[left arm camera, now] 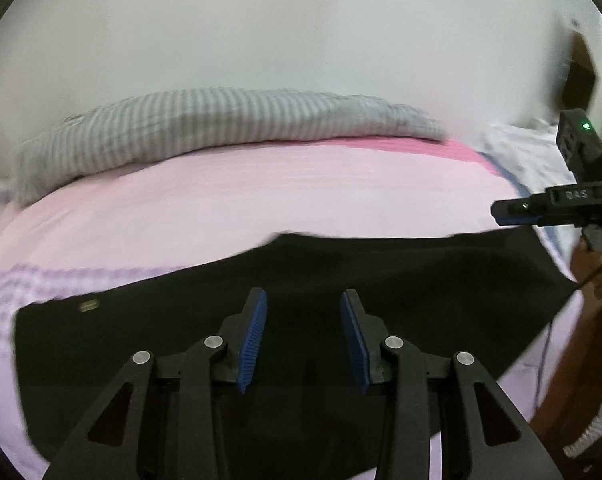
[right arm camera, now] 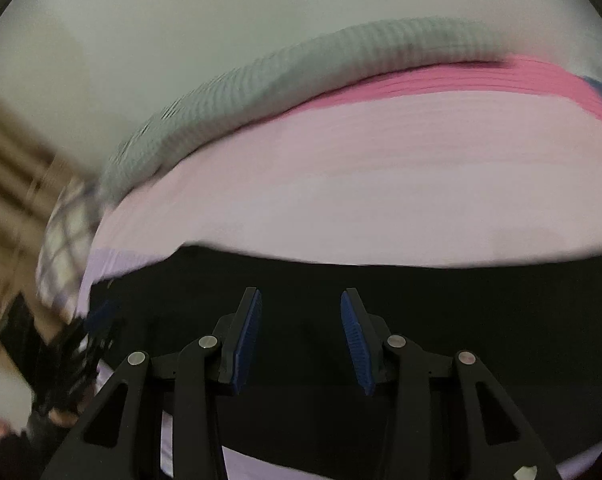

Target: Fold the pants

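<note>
Nearest in the left wrist view, the left gripper (left arm camera: 303, 340) hangs over the black pants (left arm camera: 381, 280) with its jaws partly apart; nothing is between the blue pads (left arm camera: 253, 340), only dark cloth beneath them. The right gripper (right arm camera: 301, 340) shows the same in its own view: jaws partly apart, nothing clasped, the pants (right arm camera: 421, 300) below.

The pants lie flat on the near part of the bed (left arm camera: 261, 200), spread as a broad dark slab whose long axis runs side to side across both views, along the bed's near edge. Their far edge is a nearly straight line against the pale pink sheet (right arm camera: 381, 192). The left wrist view alone shows a small pale tag (left arm camera: 89, 305) near the pants' left end and a tapering corner at their right end; it also catches the right gripper (left arm camera: 541, 204) at the picture's right edge, over that end, with a green light on its body and a hand (left arm camera: 597, 276) below it. The right wrist view alone shows the left gripper (right arm camera: 81, 344), blurred, at the pants' left end.

Farther back, a darker pink band crosses the sheet, and a grey striped blanket (left arm camera: 205, 128) lies bunched along the bed's far side under a pale wall (left arm camera: 301, 20). A white patterned cloth (left arm camera: 525, 152) sits at far right.
</note>
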Demonstrator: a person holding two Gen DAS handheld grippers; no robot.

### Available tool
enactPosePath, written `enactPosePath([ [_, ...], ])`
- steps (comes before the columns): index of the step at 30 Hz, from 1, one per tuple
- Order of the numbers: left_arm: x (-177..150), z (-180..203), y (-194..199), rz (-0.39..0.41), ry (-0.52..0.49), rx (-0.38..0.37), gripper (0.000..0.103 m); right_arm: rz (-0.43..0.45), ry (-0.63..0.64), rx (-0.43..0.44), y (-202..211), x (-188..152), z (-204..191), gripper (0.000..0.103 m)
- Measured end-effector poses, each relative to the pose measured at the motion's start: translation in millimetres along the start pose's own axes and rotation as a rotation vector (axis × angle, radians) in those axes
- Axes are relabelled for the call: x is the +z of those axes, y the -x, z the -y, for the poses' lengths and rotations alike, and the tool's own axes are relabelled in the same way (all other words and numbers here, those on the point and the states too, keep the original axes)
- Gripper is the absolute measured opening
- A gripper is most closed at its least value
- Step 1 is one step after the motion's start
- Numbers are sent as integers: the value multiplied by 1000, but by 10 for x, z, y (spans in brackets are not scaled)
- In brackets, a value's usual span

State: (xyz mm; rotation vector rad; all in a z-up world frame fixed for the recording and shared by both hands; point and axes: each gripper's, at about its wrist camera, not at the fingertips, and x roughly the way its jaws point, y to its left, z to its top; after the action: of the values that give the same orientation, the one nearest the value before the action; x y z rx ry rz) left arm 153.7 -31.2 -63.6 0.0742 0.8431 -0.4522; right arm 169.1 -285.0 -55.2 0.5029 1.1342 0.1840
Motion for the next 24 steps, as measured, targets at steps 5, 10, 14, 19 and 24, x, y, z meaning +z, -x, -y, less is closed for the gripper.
enactPosePath([
  [5,-180,-565,63,-17,68,114,40,-125,139,82,-697,192,-610,40],
  [10,-396,-1032,125,-41,129,183,40,-221,230,122,-1232,292,-1046,40],
  [14,-486,-1225,133,-60,168,197,40,-255,284,130,-1510,365,-1256,40],
  [19,-536,-1312,109,-64,177,179,40,-315,333,151,-1785,408,-1429,38],
  [24,-558,-1325,84,-63,160,176,40,-295,332,174,-1788,470,-1476,9],
])
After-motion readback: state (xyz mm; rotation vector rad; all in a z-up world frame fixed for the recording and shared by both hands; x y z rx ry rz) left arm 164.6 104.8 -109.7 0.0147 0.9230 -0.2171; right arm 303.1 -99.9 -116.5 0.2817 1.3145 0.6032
